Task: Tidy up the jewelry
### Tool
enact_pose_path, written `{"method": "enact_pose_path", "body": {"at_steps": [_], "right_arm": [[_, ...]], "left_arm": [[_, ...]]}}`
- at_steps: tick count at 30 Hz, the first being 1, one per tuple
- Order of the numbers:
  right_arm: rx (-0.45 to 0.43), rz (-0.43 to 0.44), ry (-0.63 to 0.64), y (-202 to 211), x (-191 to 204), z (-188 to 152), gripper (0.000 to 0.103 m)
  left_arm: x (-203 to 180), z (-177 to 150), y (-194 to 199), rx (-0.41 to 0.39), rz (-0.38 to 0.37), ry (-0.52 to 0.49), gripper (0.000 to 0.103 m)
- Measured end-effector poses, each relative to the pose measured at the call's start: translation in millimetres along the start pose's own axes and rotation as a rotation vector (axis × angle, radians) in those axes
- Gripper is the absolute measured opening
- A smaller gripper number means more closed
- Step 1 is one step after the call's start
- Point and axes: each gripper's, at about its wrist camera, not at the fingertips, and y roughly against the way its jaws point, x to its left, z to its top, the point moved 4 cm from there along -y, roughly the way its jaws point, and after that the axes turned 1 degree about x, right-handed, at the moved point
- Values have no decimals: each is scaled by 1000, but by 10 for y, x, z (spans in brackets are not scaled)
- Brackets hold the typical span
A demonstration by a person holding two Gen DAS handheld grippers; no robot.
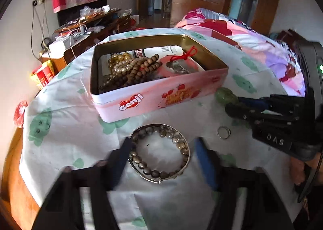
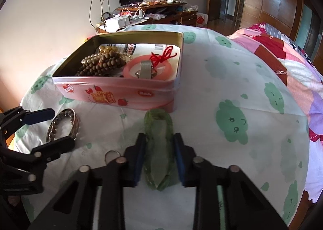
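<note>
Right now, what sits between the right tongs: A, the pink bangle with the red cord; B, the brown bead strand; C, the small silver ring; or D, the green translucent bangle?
D: in the right wrist view the right tongs have their blue pads on either side of the green translucent bangle, which stands on edge on the cloth in front of the pink tin.

Pink tin [image 1: 153, 96] sitting open, holding brown bead strands [image 1: 133, 72] and a pink bangle [image 2: 148, 68]. Bead bracelet [image 1: 161, 149] lying inside a metal bangle [image 1: 188, 161]. Green bangle [image 2: 159, 149] standing on edge. Small ring [image 1: 223, 132] lying flat.
</note>
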Motion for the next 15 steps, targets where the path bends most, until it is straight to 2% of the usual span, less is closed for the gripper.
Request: {"method": "enact_pose_path", "body": {"at_steps": [1, 2, 3, 4, 11, 12, 13, 14, 15], "right_arm": [[-2, 2, -1, 5, -3, -1, 25], [-4, 3, -2, 7, -2, 4, 23], [-8, 6, -3, 13, -2, 5, 21], [-10, 8, -3, 18, 0, 8, 21], [-9, 14, -10, 14, -5, 8, 21], [-10, 15, -12, 15, -9, 7, 21], [-11, 15, -14, 15, -13, 7, 21], [-11, 16, -16, 14, -16, 5, 21], [-11, 17, -17, 16, -22, 7, 21]], "left_arm": [[-11, 7, 4, -2, -11, -4, 47], [-20, 3, -5, 9, -34, -3, 33], [-32, -15, -33, 30, -55, -2, 27], [-39, -33, -54, 39, -54, -3, 24], [-42, -32, 14, 9, -48, -8, 21], [-48, -34, 31, 4, -50, -12, 18], [-62, -32, 54, -3, -64, -14, 10], [-76, -24, 68, -6, -69, -18, 6], [-102, -29, 80, -5, -71, -29, 5]]}}
